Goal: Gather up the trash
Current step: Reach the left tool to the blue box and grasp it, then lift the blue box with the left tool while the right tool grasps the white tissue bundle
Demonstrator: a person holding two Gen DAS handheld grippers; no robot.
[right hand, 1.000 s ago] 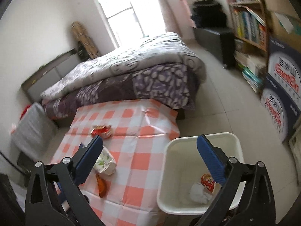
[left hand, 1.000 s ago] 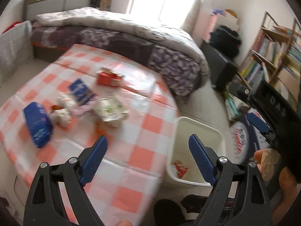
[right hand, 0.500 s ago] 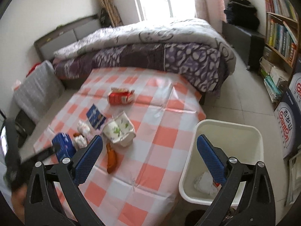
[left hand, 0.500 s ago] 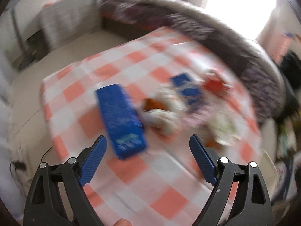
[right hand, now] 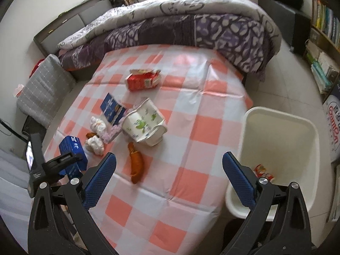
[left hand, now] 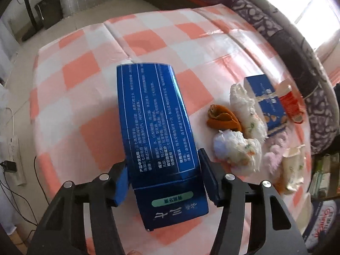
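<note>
A long blue box point(left hand: 157, 116) lies on the pink-checked table point(left hand: 85, 70). My left gripper point(left hand: 163, 165) is closing over its near end, one pad against each side. From the right wrist view that left gripper point(right hand: 55, 163) stands at the table's left edge over the blue box point(right hand: 73, 148). My right gripper point(right hand: 169, 163) hangs open above the table's near side, holding nothing. More trash lies mid-table: tissue wads point(left hand: 235, 148), an orange peel point(left hand: 223, 119), a small blue box point(right hand: 112, 108), a red carton point(right hand: 142, 80), a crushed paper cup point(right hand: 144, 125) and a brown scrap point(right hand: 136, 165).
A white bin point(right hand: 282, 123) stands on the floor right of the table with a red wrapper point(right hand: 263, 171) inside. A bed point(right hand: 191, 21) runs behind the table. Bookshelves point(right hand: 325, 21) line the right wall; a grey cushion point(right hand: 42, 89) sits at left.
My left gripper swung from above the bin across to the table's left side, dropped onto the long blue box and narrowed its jaws around it. The right gripper tipped down toward the table.
</note>
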